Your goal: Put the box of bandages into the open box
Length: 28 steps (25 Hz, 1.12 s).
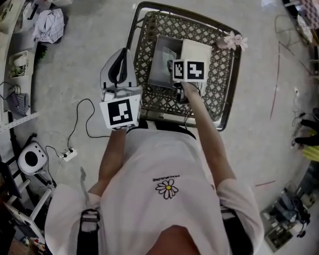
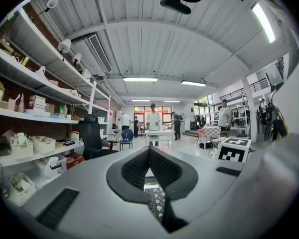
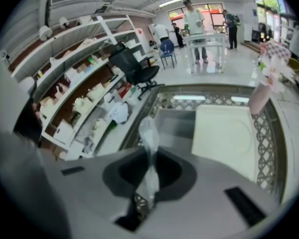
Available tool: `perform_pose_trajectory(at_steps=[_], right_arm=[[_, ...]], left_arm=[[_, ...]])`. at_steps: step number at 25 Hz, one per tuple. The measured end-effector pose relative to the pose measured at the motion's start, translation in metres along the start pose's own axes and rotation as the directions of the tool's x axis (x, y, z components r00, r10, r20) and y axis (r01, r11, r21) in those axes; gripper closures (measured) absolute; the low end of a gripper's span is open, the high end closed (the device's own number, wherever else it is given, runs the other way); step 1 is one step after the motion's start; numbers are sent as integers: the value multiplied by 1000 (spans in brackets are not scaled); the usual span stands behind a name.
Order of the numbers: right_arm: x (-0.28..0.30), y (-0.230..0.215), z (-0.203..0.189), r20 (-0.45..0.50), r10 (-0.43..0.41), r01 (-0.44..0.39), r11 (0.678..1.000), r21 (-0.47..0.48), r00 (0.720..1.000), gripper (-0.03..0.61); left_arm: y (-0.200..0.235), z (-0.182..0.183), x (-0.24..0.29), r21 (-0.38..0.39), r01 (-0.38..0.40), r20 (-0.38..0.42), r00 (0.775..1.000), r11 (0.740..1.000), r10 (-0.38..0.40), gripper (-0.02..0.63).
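An open grey box [image 1: 160,68] with its white lid [image 1: 196,52] folded to the right lies in a metal lattice cart [image 1: 223,84]. My right gripper [image 1: 174,61] points steeply down over the box. It is shut on a thin pale flat pack [image 3: 148,133], seen edge-on, which appears to be the box of bandages. The pack stands above the grey box [image 3: 177,126], beside the lid [image 3: 224,138]. My left gripper [image 1: 122,54] hovers level at the cart's left rim. Its jaws [image 2: 149,151] meet with nothing between them.
A pink flower [image 1: 234,40] sits on the cart's far right rim. Shelves with goods [image 1: 10,62] line the left wall, and a cable with a power strip [image 1: 69,153] lies on the floor. An office chair [image 3: 137,68] and several people stand farther off.
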State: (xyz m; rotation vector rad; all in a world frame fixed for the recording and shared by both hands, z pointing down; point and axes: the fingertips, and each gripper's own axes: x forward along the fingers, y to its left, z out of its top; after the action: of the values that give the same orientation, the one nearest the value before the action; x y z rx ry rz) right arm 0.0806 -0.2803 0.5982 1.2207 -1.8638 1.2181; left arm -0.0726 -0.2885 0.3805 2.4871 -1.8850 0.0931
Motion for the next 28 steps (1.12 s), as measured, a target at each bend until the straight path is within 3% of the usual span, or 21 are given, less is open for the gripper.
perform_pose_trajectory(at_steps=[8,15,28], right_arm=[[48,-18,-5,-111,5,13,987,158,994,532],[71,-18,-9,-154,25,9,977,215,988,532],[87,-10,-9,-161,38,-4,978,207,986,532]], left_arm=[[13,-17,6,-20,-39,-26,999,999,39,594],[19,-28,11,6,-50,-84,995,999,51,594],[20,-40,17,-32,-38,-102,994,999,34,594]])
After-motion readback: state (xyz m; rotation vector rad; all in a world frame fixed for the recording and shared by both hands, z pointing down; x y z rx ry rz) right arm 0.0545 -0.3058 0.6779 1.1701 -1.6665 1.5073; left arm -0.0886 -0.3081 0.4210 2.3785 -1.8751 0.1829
